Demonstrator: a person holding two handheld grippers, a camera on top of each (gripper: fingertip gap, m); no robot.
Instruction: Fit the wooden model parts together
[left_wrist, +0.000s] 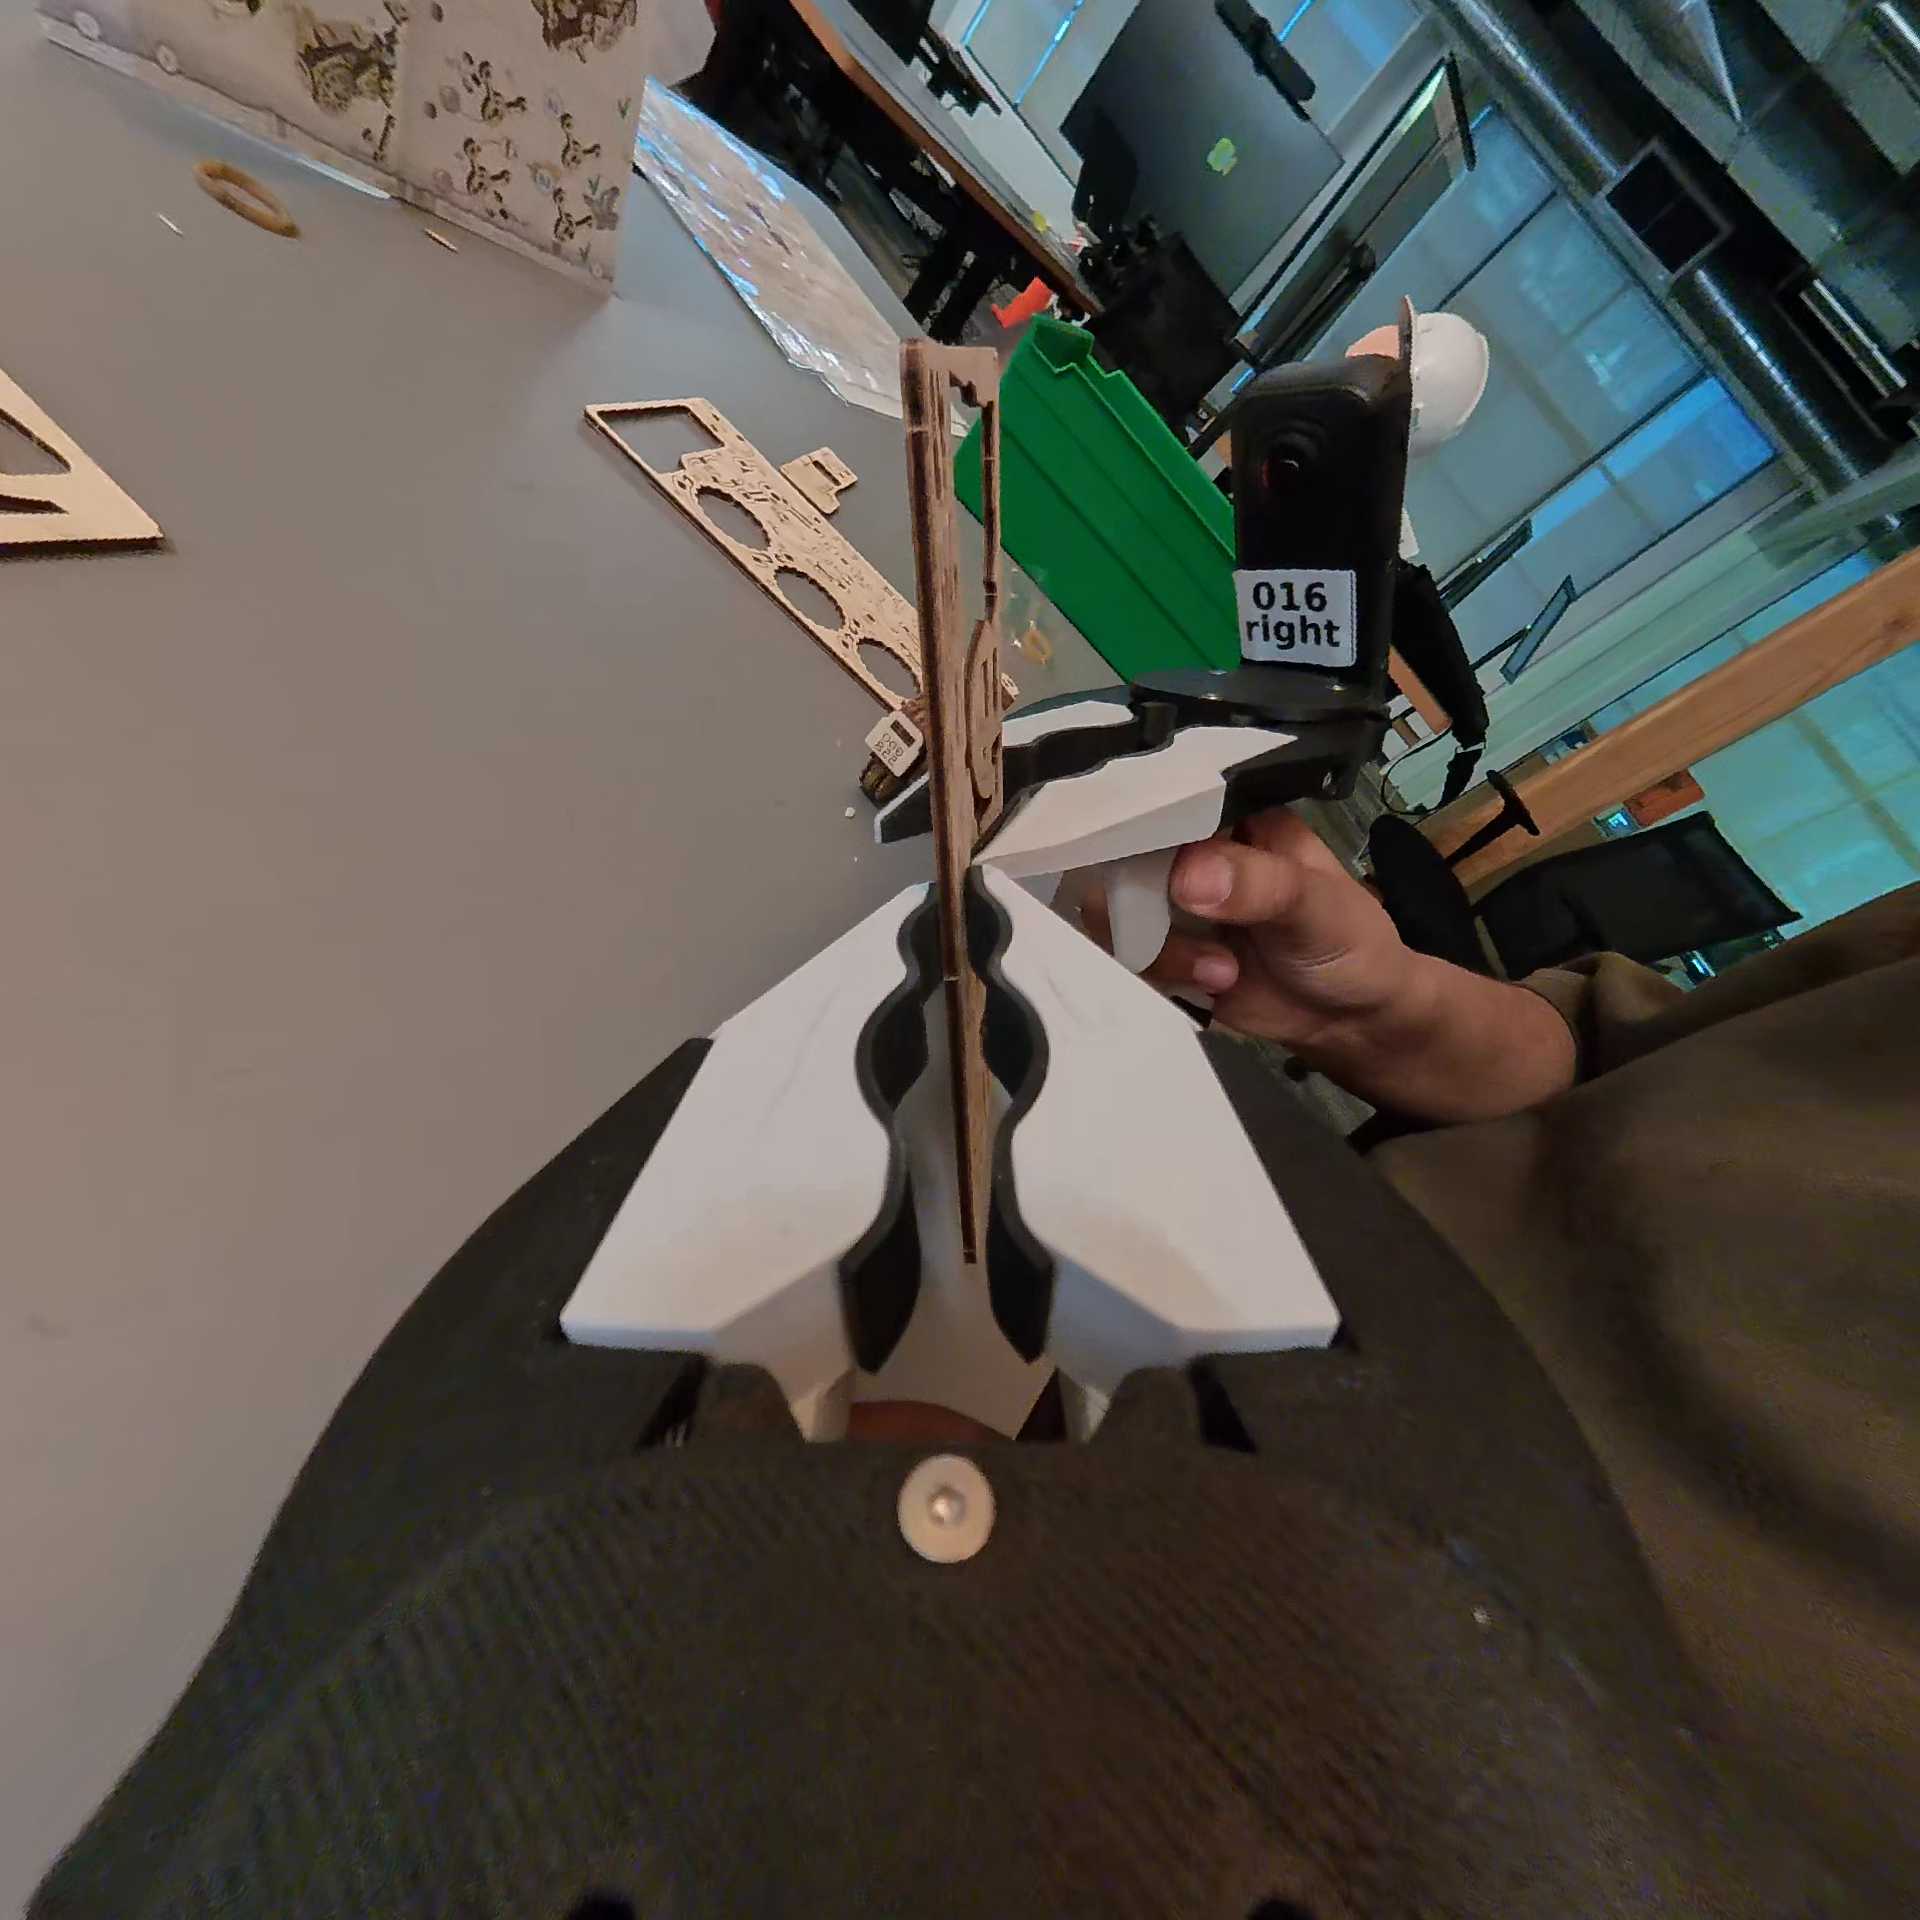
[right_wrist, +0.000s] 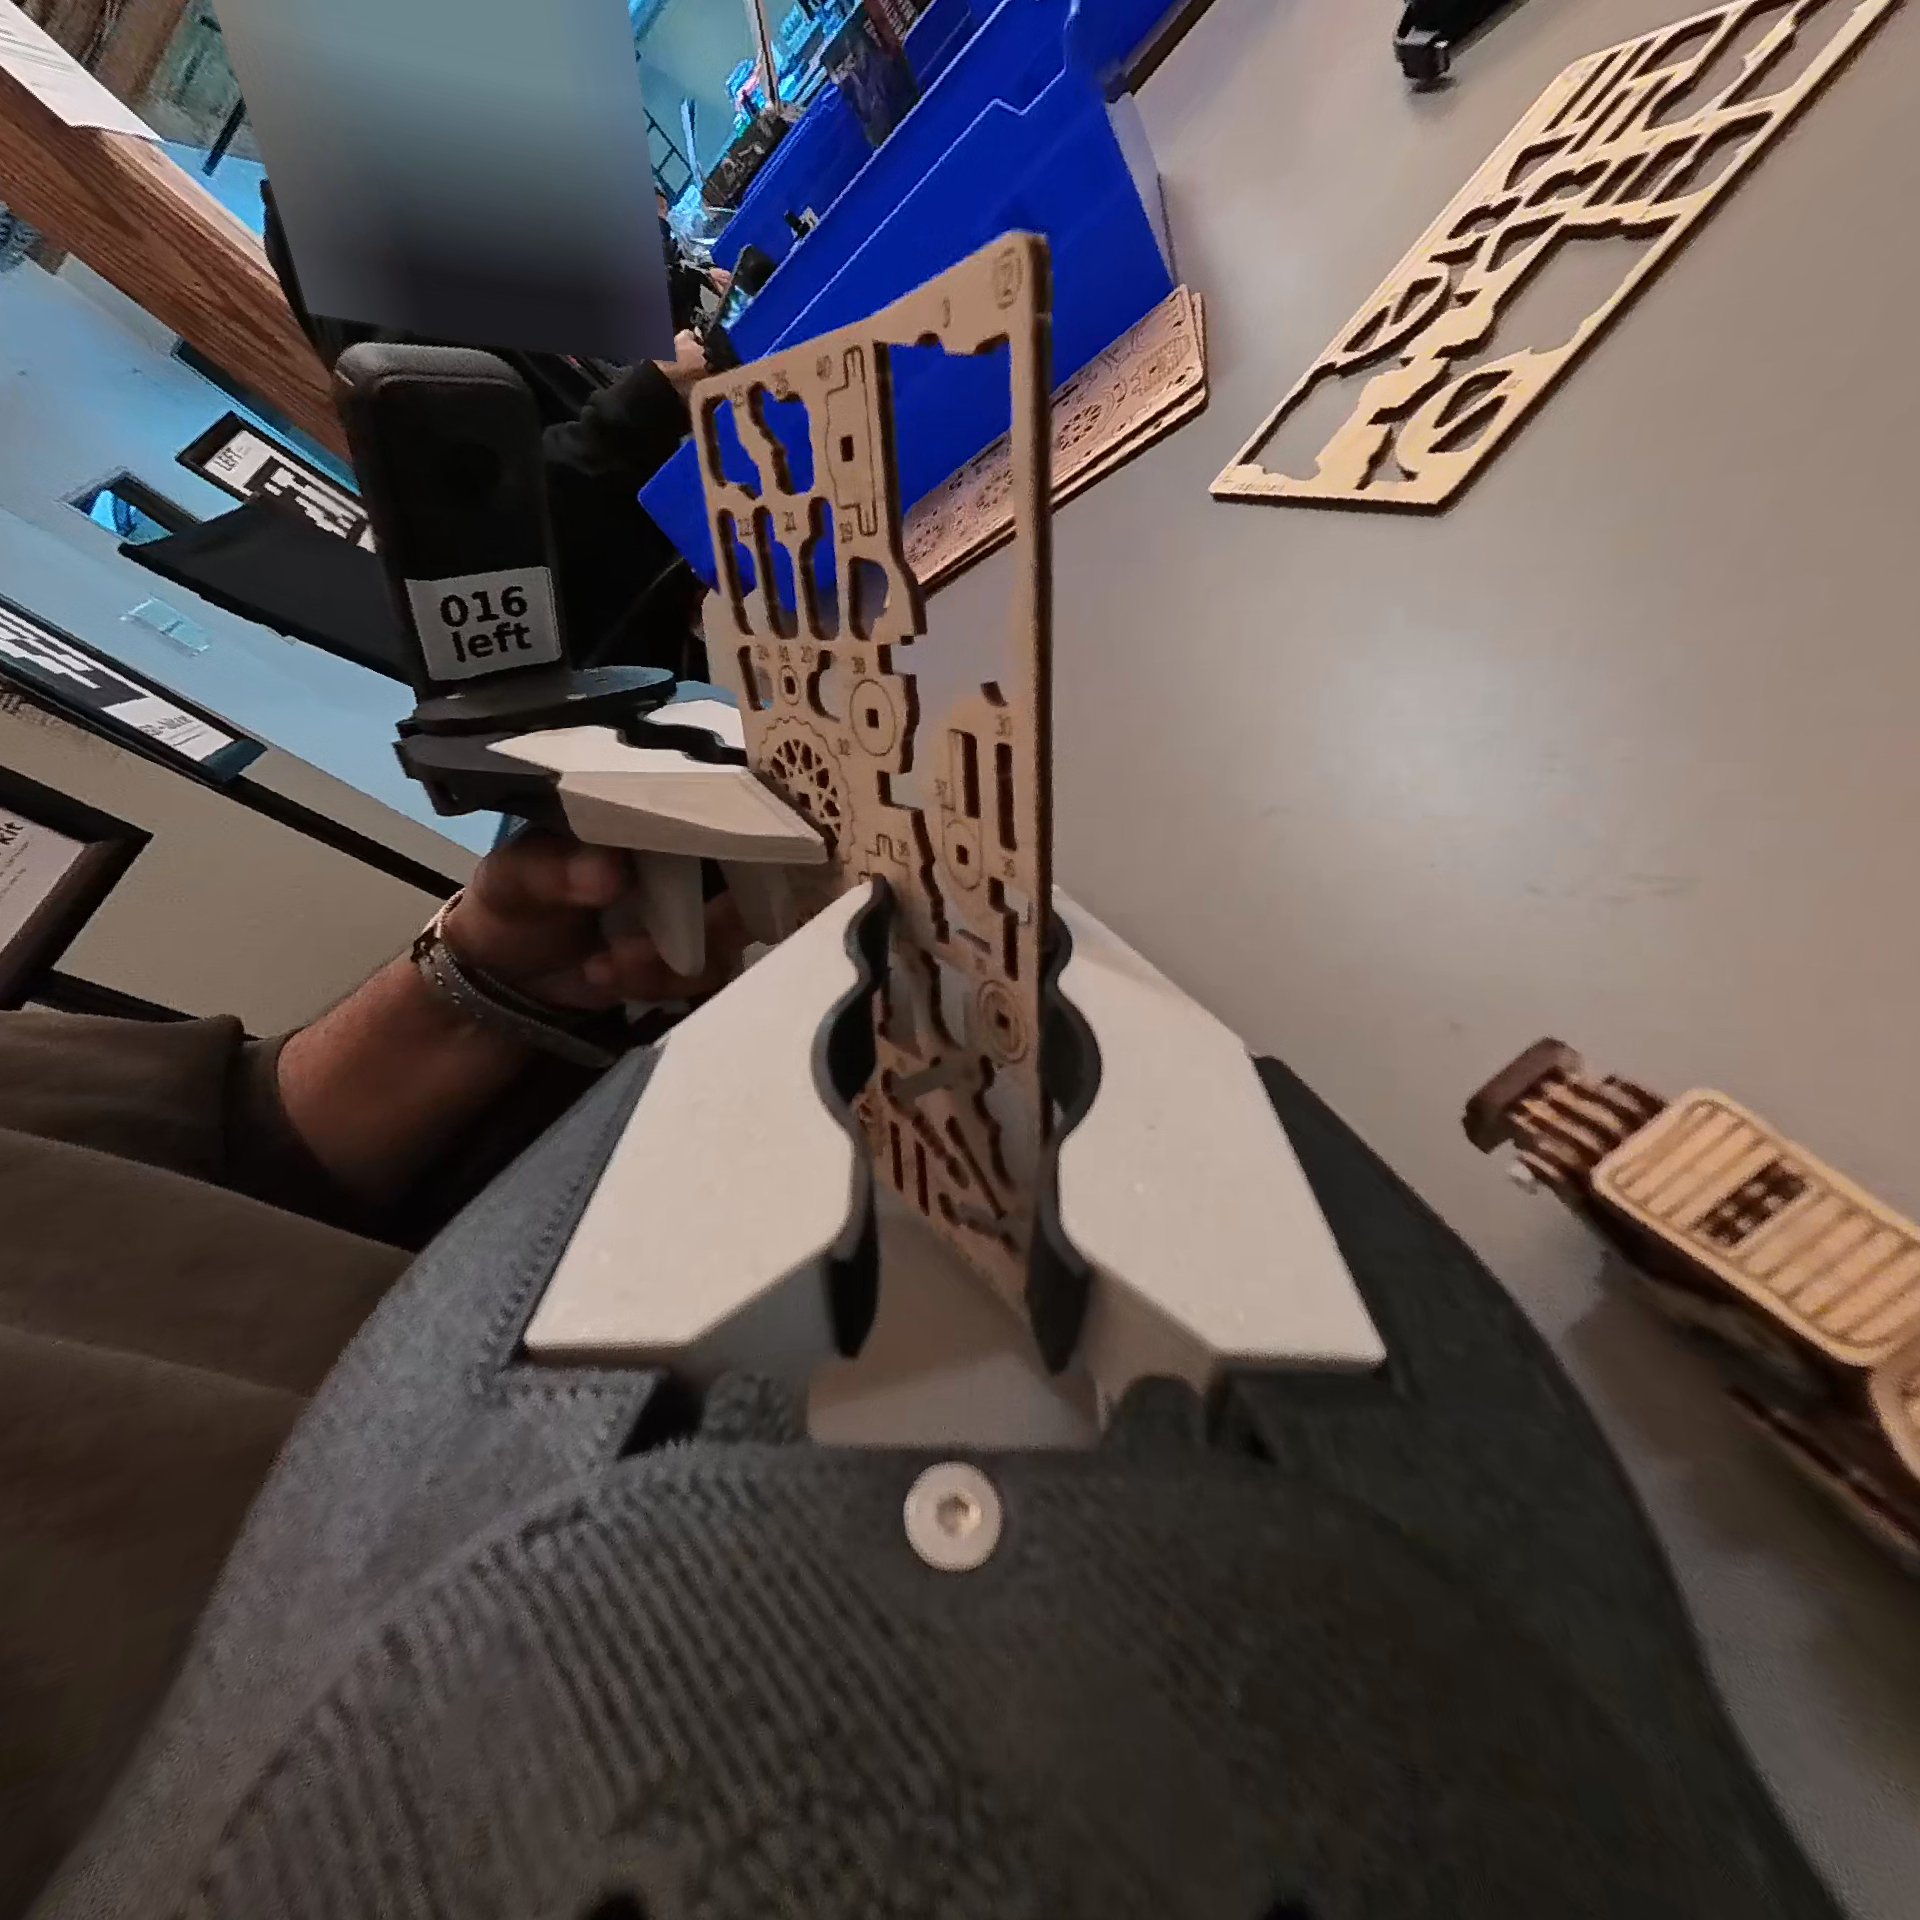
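Observation:
A thin laser-cut wooden parts sheet (left_wrist: 951, 623) is held up above the grey table (right_wrist: 1455, 779). My left gripper (left_wrist: 956, 883) is shut on it, and the sheet shows edge-on between the pads. In the right wrist view the sheet (right_wrist: 1023, 571) faces the camera, with many cut-out holes and a gear pattern. My right gripper (right_wrist: 966, 914) has closed to a narrow gap around the sheet's lower corner, which sits slantwise and touches both pads. Each gripper also shows in the other view, the right gripper (left_wrist: 971, 774) and the left gripper (right_wrist: 790, 800), each held by a hand.
A partly built wooden model (right_wrist: 1714, 1247) lies at the right. An emptied sheet (right_wrist: 1558, 260), a stack of sheets (right_wrist: 1091, 436) and a blue bin (right_wrist: 935, 156) lie beyond. Another punched sheet (left_wrist: 790, 551), a green bin (left_wrist: 1101, 520) and a wooden ring (left_wrist: 244, 197) sit on the table. Both grippers' tips are close together, under 4 cm apart.

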